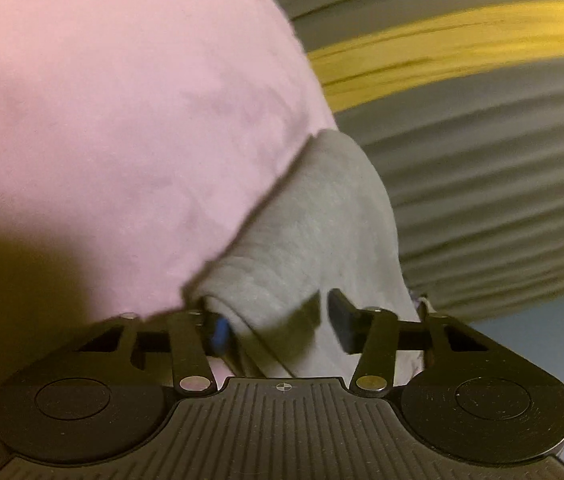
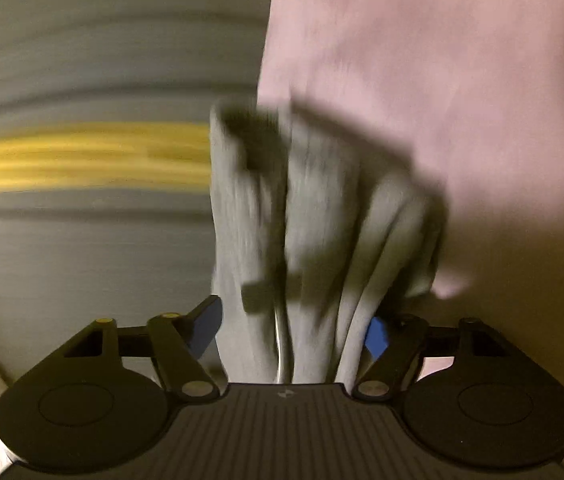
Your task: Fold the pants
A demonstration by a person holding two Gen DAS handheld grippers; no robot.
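Note:
The pants are pink (image 1: 113,112) with a grey ribbed band (image 1: 314,232). In the left wrist view the grey band runs down between the fingers of my left gripper (image 1: 282,326), whose jaws stand partly apart with cloth between them. In the right wrist view the pink cloth (image 2: 442,80) hangs at the right and the bunched grey band (image 2: 322,220) passes between the fingers of my right gripper (image 2: 294,332). Both views are blurred by motion. Whether either pair of pads presses the cloth is hard to tell.
Behind the pants is a blurred grey surface (image 1: 482,180) with a yellow stripe (image 1: 462,48); it also shows in the right wrist view (image 2: 81,240) with the stripe (image 2: 81,156). A pale blue patch (image 1: 542,332) lies at the lower right.

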